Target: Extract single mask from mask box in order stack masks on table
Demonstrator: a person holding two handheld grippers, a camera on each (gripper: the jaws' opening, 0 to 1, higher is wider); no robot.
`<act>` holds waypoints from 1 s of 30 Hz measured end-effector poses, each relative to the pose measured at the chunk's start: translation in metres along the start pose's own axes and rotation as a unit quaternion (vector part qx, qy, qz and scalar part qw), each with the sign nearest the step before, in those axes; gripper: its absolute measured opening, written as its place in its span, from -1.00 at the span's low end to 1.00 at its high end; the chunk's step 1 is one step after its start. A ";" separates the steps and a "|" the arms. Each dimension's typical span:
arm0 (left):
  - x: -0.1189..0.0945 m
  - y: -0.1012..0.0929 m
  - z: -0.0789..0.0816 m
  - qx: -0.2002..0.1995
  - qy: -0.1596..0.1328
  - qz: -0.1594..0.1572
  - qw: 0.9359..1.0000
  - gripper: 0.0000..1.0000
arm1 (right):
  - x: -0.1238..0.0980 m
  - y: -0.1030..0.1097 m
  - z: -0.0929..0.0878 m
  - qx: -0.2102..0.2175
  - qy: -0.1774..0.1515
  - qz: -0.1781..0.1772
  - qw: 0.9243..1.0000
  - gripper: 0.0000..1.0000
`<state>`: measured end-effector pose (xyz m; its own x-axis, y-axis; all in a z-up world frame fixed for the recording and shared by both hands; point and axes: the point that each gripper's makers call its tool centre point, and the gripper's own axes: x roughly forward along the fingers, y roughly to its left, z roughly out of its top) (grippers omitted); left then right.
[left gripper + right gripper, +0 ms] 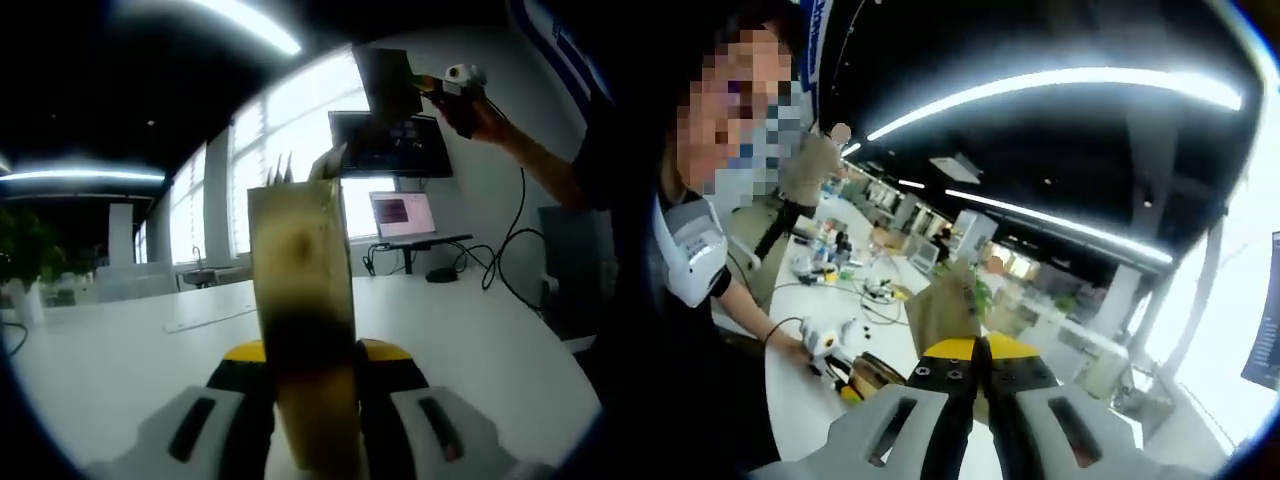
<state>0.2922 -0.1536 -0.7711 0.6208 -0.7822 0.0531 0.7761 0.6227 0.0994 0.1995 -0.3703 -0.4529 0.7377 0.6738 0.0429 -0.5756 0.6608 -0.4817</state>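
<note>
Blurred mask box (305, 330) between left tongs (318, 400)

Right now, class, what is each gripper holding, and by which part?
The left gripper is shut on the mask box, clamping its lower end. The right gripper is shut on a mask, pinched at its lower edge.

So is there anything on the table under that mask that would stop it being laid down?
Nothing visible does. In the left gripper view the right gripper holds a dark mask high above the white table, whose surface below looks bare. A laptop and a cable sit further back. The left gripper clamps the mask box.
</note>
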 end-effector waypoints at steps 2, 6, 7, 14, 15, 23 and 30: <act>0.000 0.000 0.000 0.001 0.000 0.000 1.000 -0.33 | -0.013 -0.008 0.005 -0.007 0.008 -0.014 1.000 -1.00; 0.001 0.001 0.000 0.001 0.001 0.000 1.000 -0.33 | -0.035 -0.016 0.013 -0.025 0.026 -0.031 0.999 -1.00; 0.001 0.001 0.000 0.001 0.001 0.001 1.000 -0.33 | -0.039 -0.017 0.013 -0.030 0.032 -0.035 0.998 -1.00; 0.001 0.001 0.000 0.003 0.001 0.002 1.000 -0.32 | -0.044 -0.020 -0.013 -0.057 0.073 -0.081 0.992 -1.00; 0.001 0.001 0.000 0.003 0.001 0.002 1.000 -0.32 | -0.041 -0.019 -0.023 -0.061 0.083 -0.086 0.991 -1.00; 0.002 0.000 -0.001 0.003 0.003 0.000 1.000 -0.32 | -0.005 0.011 -0.102 -0.063 0.102 -0.083 0.989 -1.00; 0.002 -0.001 -0.002 0.001 0.005 -0.001 1.000 -0.32 | 0.028 0.032 -0.159 -0.087 0.129 -0.081 0.985 -1.00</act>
<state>0.2925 -0.1555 -0.7731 0.6207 -0.7828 0.0434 0.7767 0.6215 0.1023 0.2580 -0.3825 -0.6065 0.8924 0.4440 -0.0811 -0.3909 0.6705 -0.6306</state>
